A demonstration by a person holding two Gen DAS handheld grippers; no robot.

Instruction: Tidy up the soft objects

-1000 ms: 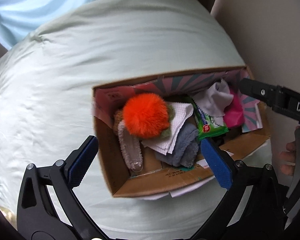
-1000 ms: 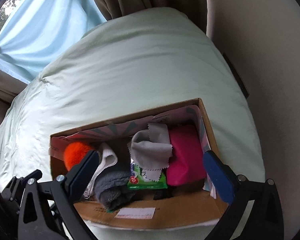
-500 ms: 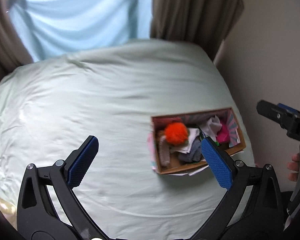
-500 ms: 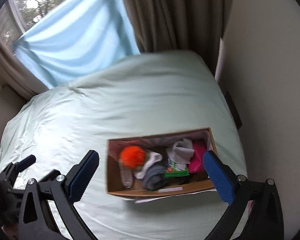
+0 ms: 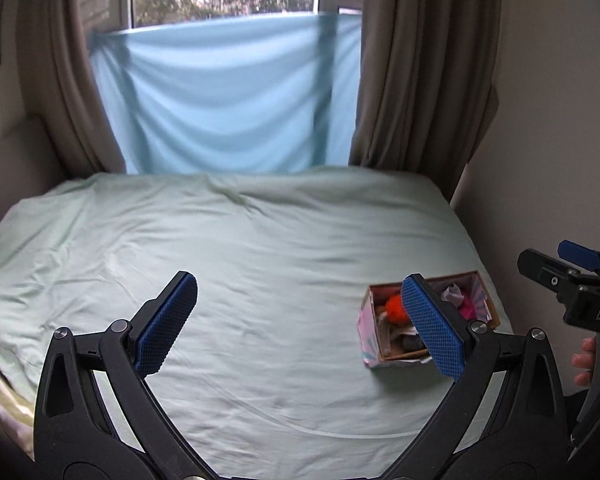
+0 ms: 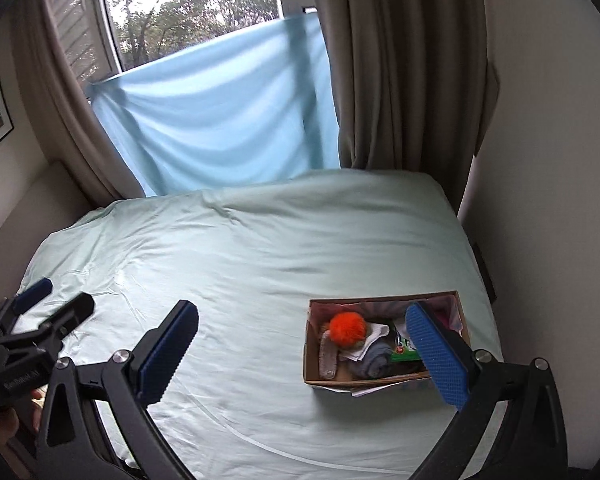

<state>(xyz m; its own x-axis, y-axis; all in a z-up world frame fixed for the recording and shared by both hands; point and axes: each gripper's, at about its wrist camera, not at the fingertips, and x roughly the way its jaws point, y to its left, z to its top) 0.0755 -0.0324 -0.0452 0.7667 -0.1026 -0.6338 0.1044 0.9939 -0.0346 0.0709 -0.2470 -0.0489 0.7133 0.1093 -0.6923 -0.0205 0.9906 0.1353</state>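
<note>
Two grippers are in my hands, both raised above the bed (image 5: 260, 264) and holding nothing. My left gripper (image 5: 300, 320) has its blue pads (image 5: 165, 326) spread wide, and my right gripper (image 6: 304, 354) is spread just as wide. Beyond them the pale green sheet lies wrinkled and bare on the left side. Toward the right edge of the bed sits the cardboard box (image 6: 320, 376), resting on the sheet near the wall (image 6: 548, 200). Inside it I see an orange pompom (image 6: 347, 329) at the left end, a grey cloth (image 6: 370, 362) and white cloth (image 6: 376, 332) beside it, a green packet (image 6: 406, 354), and something pink (image 5: 469, 309) at the right end. Farther back, a light blue sheet (image 6: 220, 112) hangs across the window (image 6: 188, 4) between brown curtains (image 6: 400, 64).
</note>
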